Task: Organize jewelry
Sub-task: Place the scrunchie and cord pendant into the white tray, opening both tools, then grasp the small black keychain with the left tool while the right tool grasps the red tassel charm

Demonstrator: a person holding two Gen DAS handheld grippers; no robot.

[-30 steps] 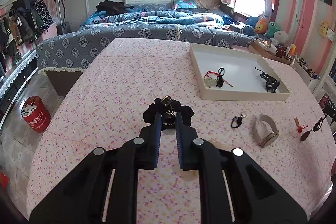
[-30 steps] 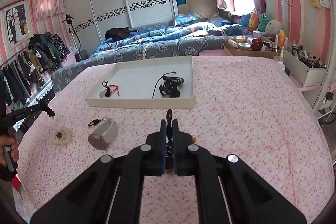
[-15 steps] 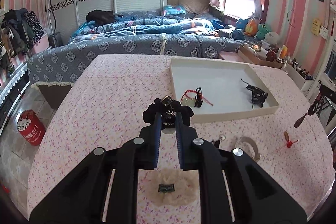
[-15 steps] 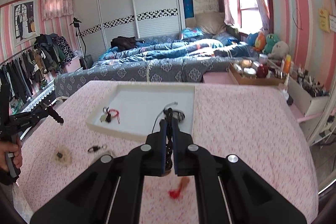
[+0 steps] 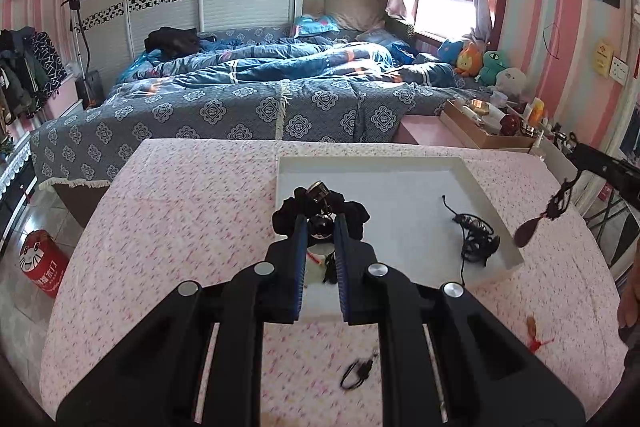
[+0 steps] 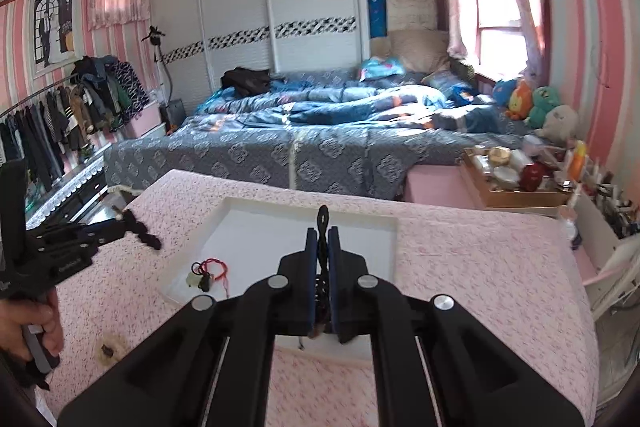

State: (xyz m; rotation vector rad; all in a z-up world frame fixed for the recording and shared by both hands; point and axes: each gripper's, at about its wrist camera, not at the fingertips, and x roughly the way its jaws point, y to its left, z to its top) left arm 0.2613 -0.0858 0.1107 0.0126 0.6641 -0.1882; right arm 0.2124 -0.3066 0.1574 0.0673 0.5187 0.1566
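My left gripper is shut on a black scrunchie with a metal charm and holds it above the near left corner of the white tray. My right gripper is shut on a black cord pendant and holds it over the tray. In the left wrist view the pendant hangs at the right, beyond the tray. The tray holds a black necklace and a red-string charm.
On the pink floral tablecloth lie a small black clasp, a red tassel piece and a cream scrunchie. A bed stands behind the table. A box of bottles sits at the right.
Both grippers have risen and moved forward with their items. The left one now hangs over the tray's near corner and the right one over the tray.
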